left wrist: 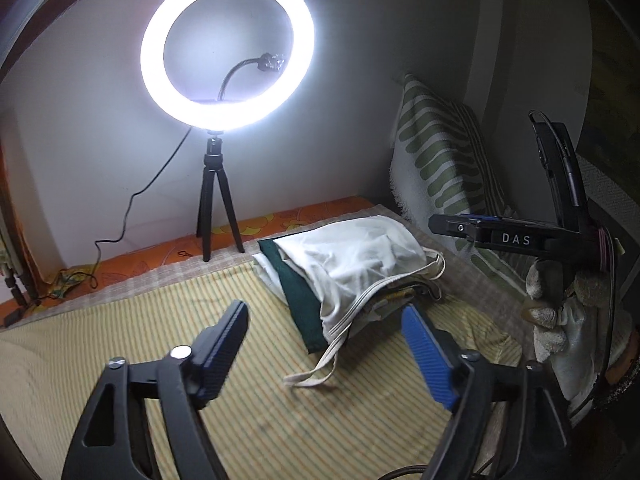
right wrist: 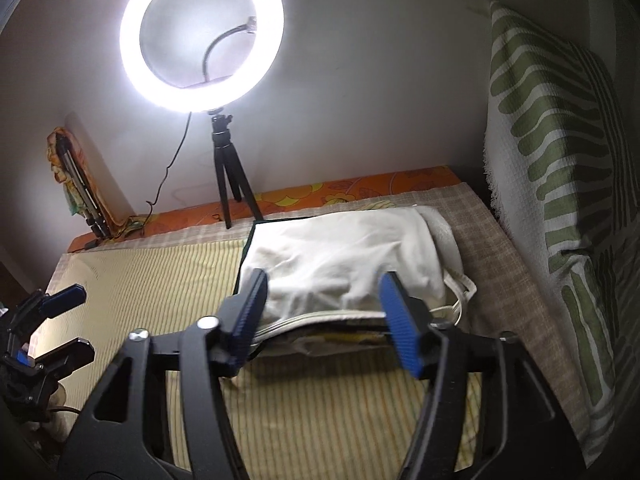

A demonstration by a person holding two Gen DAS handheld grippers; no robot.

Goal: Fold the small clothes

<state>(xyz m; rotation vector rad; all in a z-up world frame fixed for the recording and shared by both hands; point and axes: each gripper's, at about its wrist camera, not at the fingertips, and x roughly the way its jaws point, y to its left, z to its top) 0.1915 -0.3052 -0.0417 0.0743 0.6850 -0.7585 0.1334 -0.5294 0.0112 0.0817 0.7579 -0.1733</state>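
Looking along our left gripper (left wrist: 324, 340), we see its two blue-padded fingers spread wide with nothing between them, hanging above the striped yellow bed cover (left wrist: 132, 344). Just beyond the fingertips lies the stack of folded clothes (left wrist: 340, 276): a white garment (left wrist: 356, 264) on top, crumpled in places, with a dark green cloth (left wrist: 298, 300) showing beneath it on the left side, and pale straps (left wrist: 316, 376) trailing off the near edge onto the cover. Behind the stack a lit ring light (left wrist: 228, 48) stands on a small black tripod (left wrist: 218, 204) at the far edge of the bed, against the wall, where an orange flowered sheet (left wrist: 280, 220) shows. A green-and-white patterned pillow (left wrist: 440, 152) leans upright at the right. Our right gripper (left wrist: 532, 196) appears at the right edge, seen side-on, held by our hand in a light glove (left wrist: 556, 320). From the right wrist, we see our right gripper (right wrist: 324, 296) with its fingers parted, framing the near edge of the white garment (right wrist: 340, 264) without pressing on it; the pads sit in front of the cloth, apart from it. The stack lies on the bed cover (right wrist: 160, 280) near the pillow (right wrist: 556, 184), with the ring light (right wrist: 202, 36) behind. Our left gripper (right wrist: 76, 320) shows at the lower left, its fingers apart and empty.
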